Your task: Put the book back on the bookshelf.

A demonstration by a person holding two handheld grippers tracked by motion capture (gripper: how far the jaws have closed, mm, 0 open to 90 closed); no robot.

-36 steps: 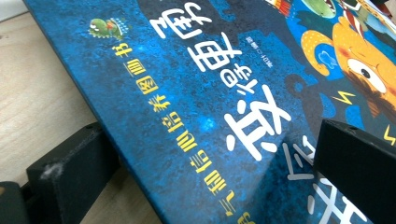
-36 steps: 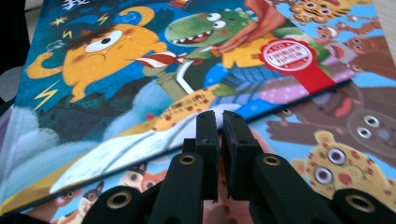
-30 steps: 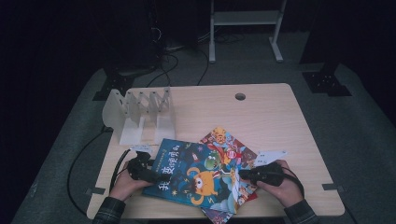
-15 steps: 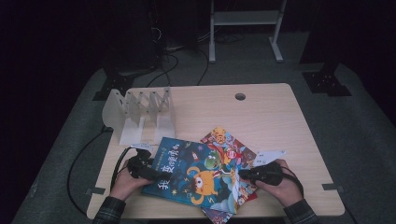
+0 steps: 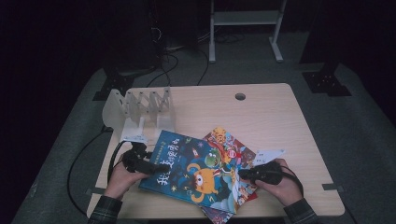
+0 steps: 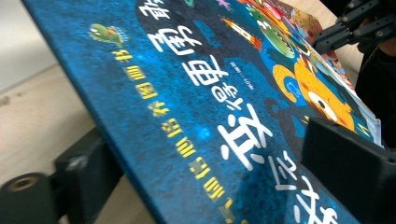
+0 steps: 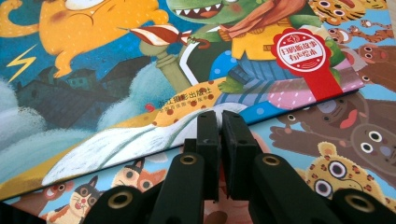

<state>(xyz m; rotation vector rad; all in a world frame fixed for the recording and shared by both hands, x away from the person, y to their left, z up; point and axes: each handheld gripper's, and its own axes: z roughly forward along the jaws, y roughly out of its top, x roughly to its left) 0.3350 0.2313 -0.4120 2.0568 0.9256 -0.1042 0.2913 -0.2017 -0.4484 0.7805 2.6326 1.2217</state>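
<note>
A: Where can you pass a hand-held gripper freely?
B: Upper right of the surface [image 5: 280, 121] is bare wood.
A: And what blocks you?
B: The white rack [image 5: 140, 109] at upper left, the picture books [image 5: 201, 172] spread across lower centre.

The blue picture book [image 6: 196, 93] slants across the frame from upper left to lower right, white and yellow characters running along its cover. One black jaw sits at lower left beneath the book's edge, the other at lower right above the cover; they have just been closing on it. Upper right, the other gripper [image 6: 355, 25] touches the far edge. Pale table [image 6: 42, 116] at left.
</note>
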